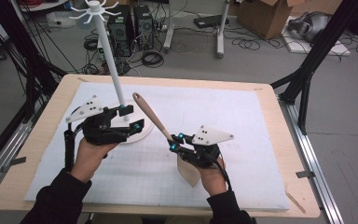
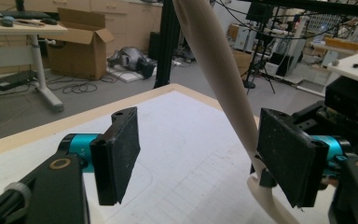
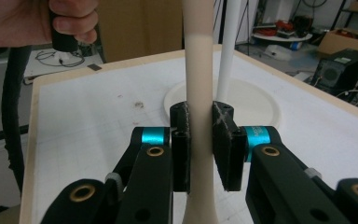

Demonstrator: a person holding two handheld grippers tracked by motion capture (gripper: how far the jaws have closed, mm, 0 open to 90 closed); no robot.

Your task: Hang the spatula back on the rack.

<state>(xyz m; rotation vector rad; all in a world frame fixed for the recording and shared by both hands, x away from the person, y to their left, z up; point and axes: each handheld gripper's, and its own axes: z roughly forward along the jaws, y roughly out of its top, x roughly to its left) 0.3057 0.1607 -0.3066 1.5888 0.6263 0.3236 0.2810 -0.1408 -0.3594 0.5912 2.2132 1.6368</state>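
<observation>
Two grippers: each held in one of a person's hands, at a wooden table under a white mat.
Table (image 1: 284, 140): light wood, with a cluttered workshop floor beyond its far edge.
Mat (image 1: 223, 116): white with a faint grid, covering most of the tabletop.
Rack (image 1: 113, 70): a tall white pole on a round white base at the mat's left, crowned with a ring of small hooks.
Spatula (image 1: 150, 114): pale and wooden, lifted off the mat and slanting up and to the left; its broad blade hangs below the right hand, and its rounded handle end points toward the pole.
Right gripper (image 1: 173, 142): clenched on the spatula's handle just above the blade; in the right gripper view the jaws press the handle (image 3: 199, 70) from both sides.
Left gripper (image 1: 129, 117): jaws spread wide and holding nothing, hovering over the rack's base beside the pole; in the left gripper view the handle (image 2: 223, 79) rises between its two pads (image 2: 121, 154).
Step in hand: judging by the pose, carrying the spatula toward the rack to hang it.
Next move: likely raise the handle end to a hook at the top and slip it on; the open gripper could steady the pole so that it does not tip.
</observation>
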